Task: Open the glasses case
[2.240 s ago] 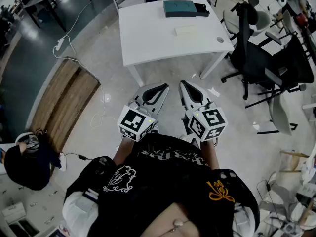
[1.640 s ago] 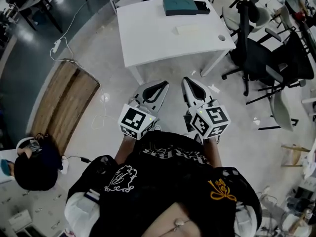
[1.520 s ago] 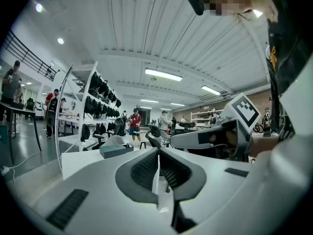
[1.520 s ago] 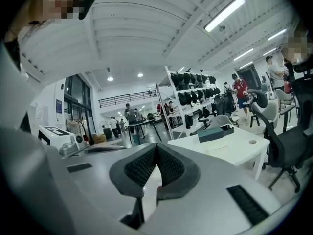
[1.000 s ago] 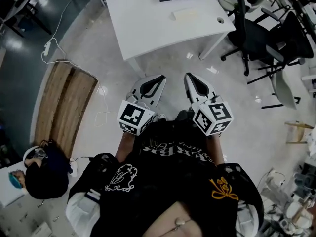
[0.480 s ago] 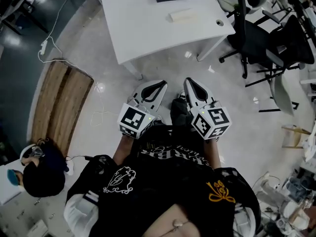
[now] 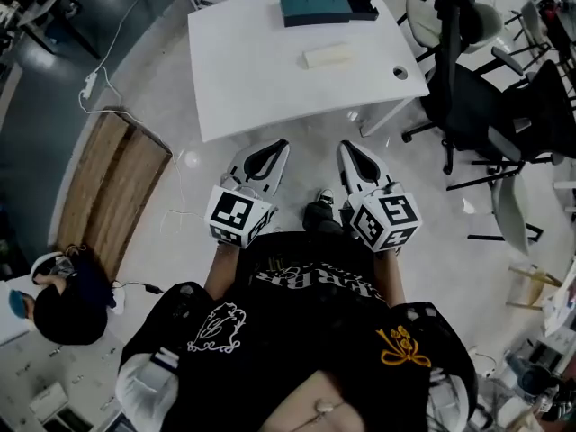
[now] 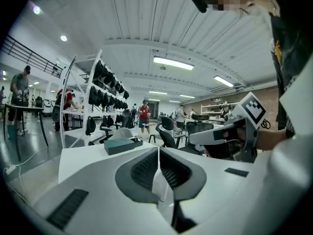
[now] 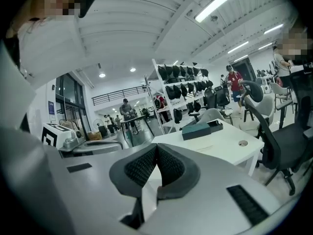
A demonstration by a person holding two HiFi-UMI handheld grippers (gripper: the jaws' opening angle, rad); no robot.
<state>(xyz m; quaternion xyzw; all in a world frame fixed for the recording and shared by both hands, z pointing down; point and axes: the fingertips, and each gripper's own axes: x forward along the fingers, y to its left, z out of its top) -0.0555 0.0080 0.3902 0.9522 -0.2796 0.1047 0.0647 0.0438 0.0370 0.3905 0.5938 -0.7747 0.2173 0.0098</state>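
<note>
On the white bench [image 7: 261, 79], well ahead of both claws, the pale glasses case [image 7: 330, 57] lies closed, near a teal box [image 7: 315, 5] at the far edge. Only the head view shows the case plainly; each gripper view catches the teal box but hardly the case. Short of the bench, the left claw [image 7: 277, 144] and the right claw [image 7: 347, 147] hover side by side over the floor, each clenched pad to pad on nothing. Black office chairs [image 7: 468, 97] stand at the bench's right.

One white table [image 7: 261, 88], one teal box [image 7: 313, 5], one cream case [image 7: 331, 57], two claws [image 7: 280, 146] [image 7: 347, 148].
</note>
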